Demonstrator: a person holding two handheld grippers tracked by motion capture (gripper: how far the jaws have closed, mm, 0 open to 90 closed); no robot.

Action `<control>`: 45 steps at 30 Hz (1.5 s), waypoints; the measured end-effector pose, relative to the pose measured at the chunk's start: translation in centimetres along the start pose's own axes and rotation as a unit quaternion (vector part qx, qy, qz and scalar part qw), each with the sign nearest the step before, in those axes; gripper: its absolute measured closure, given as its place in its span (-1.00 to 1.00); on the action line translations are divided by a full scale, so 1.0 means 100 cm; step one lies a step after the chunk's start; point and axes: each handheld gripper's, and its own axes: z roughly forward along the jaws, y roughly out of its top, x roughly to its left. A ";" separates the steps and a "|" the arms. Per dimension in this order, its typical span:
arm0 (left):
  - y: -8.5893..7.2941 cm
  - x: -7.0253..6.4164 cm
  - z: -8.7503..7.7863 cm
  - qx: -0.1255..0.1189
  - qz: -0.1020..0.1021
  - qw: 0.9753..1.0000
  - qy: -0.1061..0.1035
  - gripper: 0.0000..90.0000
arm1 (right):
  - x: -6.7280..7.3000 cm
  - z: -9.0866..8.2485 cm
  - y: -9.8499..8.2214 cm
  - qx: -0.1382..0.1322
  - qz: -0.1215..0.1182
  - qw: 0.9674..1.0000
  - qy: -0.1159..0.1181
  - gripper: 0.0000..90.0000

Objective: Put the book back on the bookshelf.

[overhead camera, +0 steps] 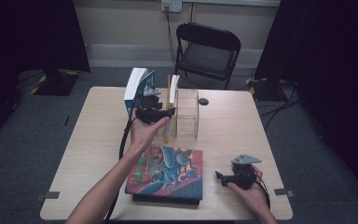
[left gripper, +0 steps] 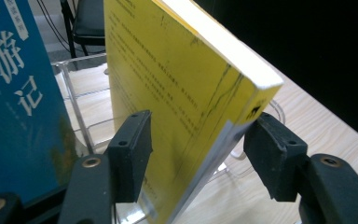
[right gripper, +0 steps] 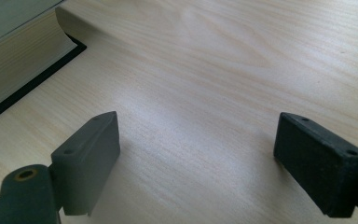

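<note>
High view showed a big pale wood table with a black folding chair behind it. Near the front edge lay a big picture book, flat, on top of a dark book. Farther back stood a see-through book rack. A thick blue book stood upright at the rack's left end. A thin yellow book stood in the rack, just to the right of the blue one.

The person's left hand held the left gripper up at the rack, between the two standing books. In the left gripper view, the yellow book leaned a little and sat between the two black jaws. The jaws were apart. The right jaw sat right at the book's spine corner, and I could not tell if it touched. The left jaw stood clear of the cover, with a gap you could see. The blue book stood just beside it on the left.

The right gripper rested low over the table near the front right, well apart from the rack. In the right gripper view its jaws were wide apart over bare wood, with the edge of the stacked books off to one side.
</note>
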 end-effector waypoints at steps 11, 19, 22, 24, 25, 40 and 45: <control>-0.034 0.016 -0.024 0.007 0.010 1.000 -0.022 0.02 | 0.000 0.000 0.000 0.000 -0.001 1.000 0.000 -0.68; -0.071 0.036 -0.041 0.017 -0.003 1.000 -0.021 0.16 | 0.004 -0.001 0.007 0.010 0.001 1.000 0.020 -0.57; -0.086 0.041 -0.048 0.028 0.001 1.000 -0.014 0.21 | 0.008 -0.004 0.013 -0.003 0.000 1.000 0.022 -0.53; -0.094 0.044 -0.051 0.032 -0.006 0.999 -0.016 0.21 | 0.011 -0.009 0.019 -0.017 0.001 0.999 0.028 -0.49; -0.097 0.045 -0.053 0.031 -0.009 0.999 -0.016 0.23 | 0.012 -0.011 0.022 -0.026 0.003 0.999 0.028 -0.47; -0.146 0.047 -0.072 0.080 0.000 0.997 -0.008 0.14 | 0.044 -0.007 0.089 -0.083 -0.030 0.993 0.080 -0.48; -0.160 0.050 -0.079 0.082 -0.008 0.997 -0.012 -0.02 | 0.058 0.022 0.094 -0.061 -0.043 0.992 0.099 -0.50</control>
